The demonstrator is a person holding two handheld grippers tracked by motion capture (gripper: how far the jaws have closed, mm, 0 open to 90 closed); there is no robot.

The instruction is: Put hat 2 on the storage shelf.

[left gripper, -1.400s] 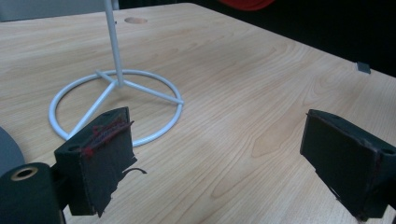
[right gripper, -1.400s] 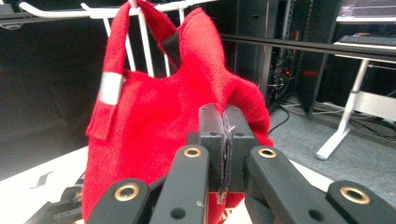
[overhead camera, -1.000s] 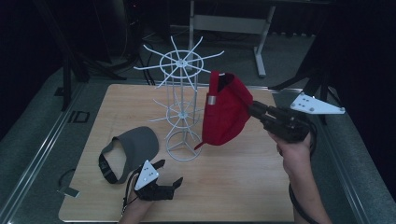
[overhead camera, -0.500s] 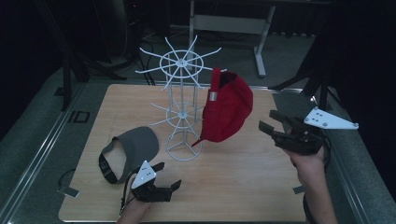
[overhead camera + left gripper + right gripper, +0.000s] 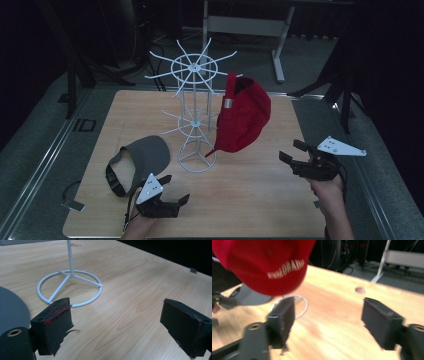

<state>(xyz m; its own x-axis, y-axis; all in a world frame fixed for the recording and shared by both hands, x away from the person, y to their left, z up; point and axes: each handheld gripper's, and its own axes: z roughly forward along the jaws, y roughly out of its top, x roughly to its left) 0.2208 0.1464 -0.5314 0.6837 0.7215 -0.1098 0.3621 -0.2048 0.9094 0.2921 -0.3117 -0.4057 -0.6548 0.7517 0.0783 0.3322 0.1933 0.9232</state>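
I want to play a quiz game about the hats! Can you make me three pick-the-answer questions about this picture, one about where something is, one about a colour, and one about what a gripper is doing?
1. Where is the red cap?
A. Hanging on the white wire rack
B. Flat on the table
C. Between the right gripper's jaws

2. What colour is the visor lying on the wooden table?
A. Red
B. Grey
C. Yellow

3. How are the right gripper's jaws?
A. Shut on the cap
B. Shut on the visor
C. Open, with nothing between them

Answers:
1. A, the high view shows the cap hanging from an upper arm of the rack, off the table.
2. B, its brim is grey with a black strap.
3. C, the right gripper view shows the jaws apart over bare table; they have just been opening.
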